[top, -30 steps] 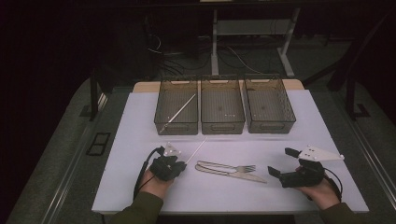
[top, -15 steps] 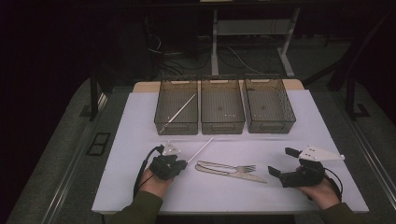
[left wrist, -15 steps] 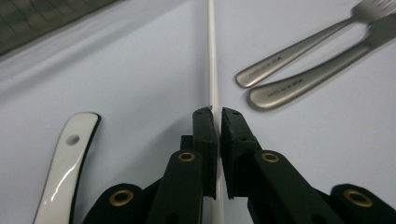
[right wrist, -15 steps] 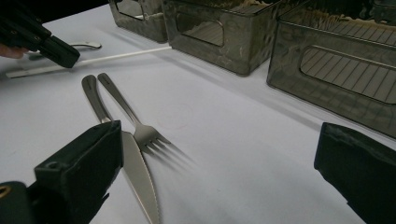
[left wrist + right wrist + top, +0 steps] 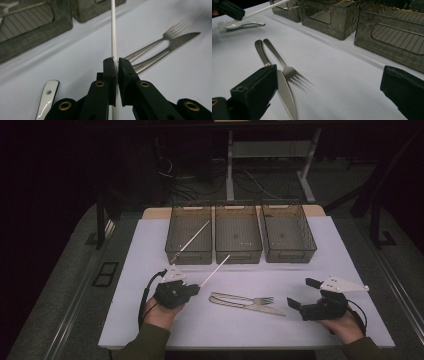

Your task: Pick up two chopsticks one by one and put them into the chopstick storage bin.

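Note:
My left gripper (image 5: 194, 290) (image 5: 117, 65) is shut on a thin white chopstick (image 5: 215, 270) (image 5: 113, 30), held a little above the white table, its far end pointing toward the middle bin (image 5: 239, 256). A second white chopstick (image 5: 192, 240) lies slanted in the left bin (image 5: 190, 256). A steel fork (image 5: 250, 299) (image 5: 284, 67) and a knife (image 5: 260, 308) (image 5: 285, 97) lie side by side in the middle of the table. My right gripper (image 5: 302, 293) (image 5: 329, 77) rests at the right with its jaws wide open and nothing between them, just beside the knife's tip.
Three dark see-through bins stand in a row at the back of the table; the right bin (image 5: 290, 255) looks bare. A spoon (image 5: 47, 97) (image 5: 244, 24) lies on the table under the left gripper. The table's front edge runs just behind both hands.
My left gripper has risen with the chopstick, whose far end has lifted toward the bins. The right gripper, fork and knife have stayed put.

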